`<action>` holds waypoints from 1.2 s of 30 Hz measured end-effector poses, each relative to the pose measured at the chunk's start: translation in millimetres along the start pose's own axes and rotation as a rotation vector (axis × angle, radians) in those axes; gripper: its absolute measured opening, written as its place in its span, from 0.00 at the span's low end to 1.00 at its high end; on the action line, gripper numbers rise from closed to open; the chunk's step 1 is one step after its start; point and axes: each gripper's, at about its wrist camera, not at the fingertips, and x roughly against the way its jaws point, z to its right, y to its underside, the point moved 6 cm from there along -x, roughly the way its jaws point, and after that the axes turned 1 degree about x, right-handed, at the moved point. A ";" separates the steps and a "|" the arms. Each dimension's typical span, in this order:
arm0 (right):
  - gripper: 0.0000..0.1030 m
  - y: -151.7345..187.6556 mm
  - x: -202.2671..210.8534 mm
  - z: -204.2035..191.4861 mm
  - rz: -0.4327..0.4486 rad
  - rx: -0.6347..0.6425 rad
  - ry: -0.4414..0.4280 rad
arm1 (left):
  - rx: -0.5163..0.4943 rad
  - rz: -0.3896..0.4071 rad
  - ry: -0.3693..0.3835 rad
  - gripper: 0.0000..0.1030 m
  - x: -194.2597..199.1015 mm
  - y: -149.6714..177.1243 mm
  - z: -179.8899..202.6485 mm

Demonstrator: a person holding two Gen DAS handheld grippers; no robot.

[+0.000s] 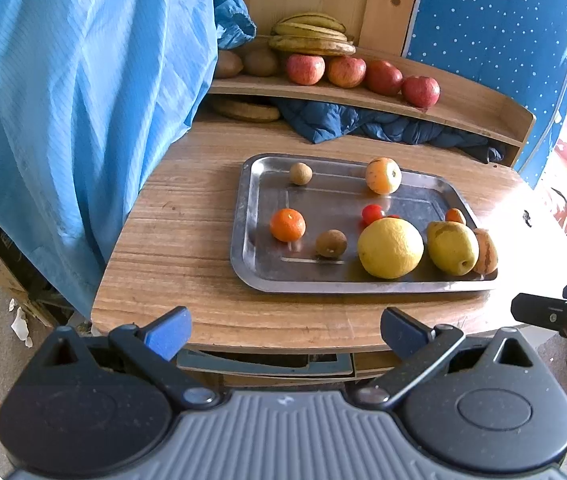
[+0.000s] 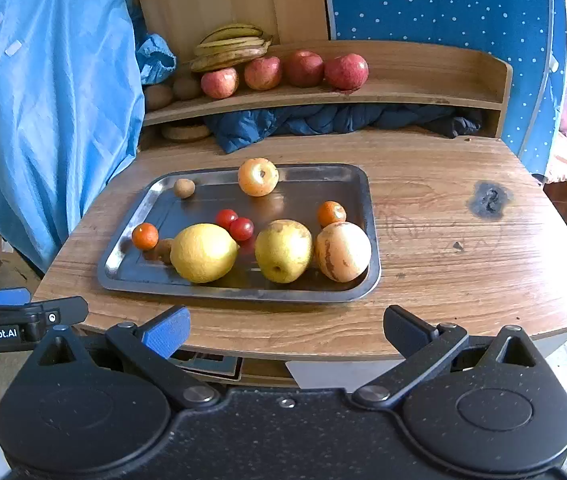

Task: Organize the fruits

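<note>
A steel tray (image 1: 251,240) (image 2: 367,208) on the wooden table holds a large lemon (image 1: 390,247) (image 2: 203,252), a yellow pear (image 1: 452,247) (image 2: 283,250), a striped melon (image 2: 342,251), a small tangerine (image 1: 287,224) (image 2: 145,236), a pale orange fruit (image 1: 383,175) (image 2: 258,176), cherry tomatoes (image 2: 235,224) and small brown fruits (image 1: 300,173). My left gripper (image 1: 285,332) hangs open, empty, before the table's front edge. My right gripper (image 2: 286,334) is likewise open and empty, short of the tray.
A wooden shelf (image 1: 463,108) (image 2: 403,92) at the back carries bananas (image 1: 311,36), several red apples (image 2: 303,69) and kiwis. Dark blue cloth (image 2: 323,120) lies under it. A blue garment (image 1: 63,100) hangs at left. The table's right part (image 2: 463,240) is bare wood.
</note>
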 end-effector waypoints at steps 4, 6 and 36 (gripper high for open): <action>0.99 1.3 -1.6 -2.2 -0.005 0.005 -0.007 | 0.003 0.001 -0.005 0.99 0.6 -0.1 -1.6; 0.99 1.5 -2.1 -2.9 -0.006 0.006 -0.010 | 0.004 0.003 -0.007 0.99 0.7 -0.2 -2.1; 0.99 -0.1 -5.0 -1.1 -0.008 0.009 -0.012 | 0.011 0.006 -0.010 0.99 -2.1 -2.3 -1.1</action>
